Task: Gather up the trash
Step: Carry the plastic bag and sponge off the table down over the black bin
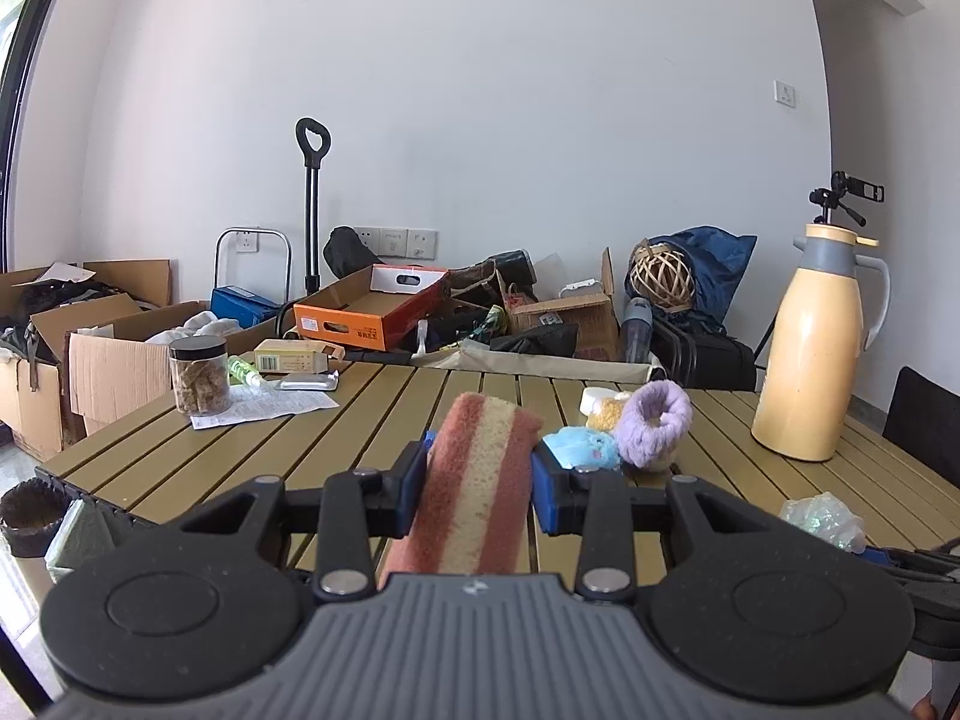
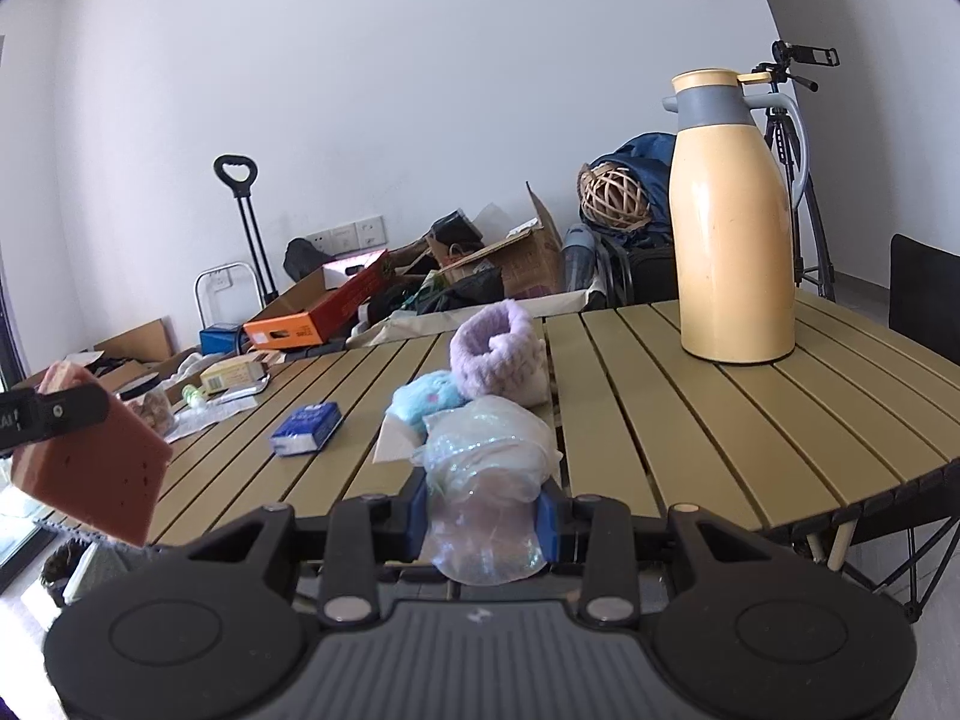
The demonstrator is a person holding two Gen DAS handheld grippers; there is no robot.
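My left gripper (image 1: 478,483) is shut on a sponge (image 1: 477,480) with red outer layers and a yellow middle, held above the near edge of the slatted olive table (image 1: 360,420). The sponge also shows at the left of the right wrist view (image 2: 90,450). My right gripper (image 2: 483,513) is shut on a crumpled clear plastic bag (image 2: 489,480), held at the table's near edge; the bag shows in the left wrist view (image 1: 825,519). A small blue packet (image 2: 307,427) lies on the table left of the bag.
A yellow thermos jug (image 2: 729,228) stands at the right. A purple fluffy item (image 2: 495,351) and a blue plush (image 2: 426,396) sit mid-table. A jar (image 1: 199,375), papers and a box lie far left. Cardboard boxes (image 1: 372,306) and clutter line the wall. A black chair (image 2: 924,300) stands at the right.
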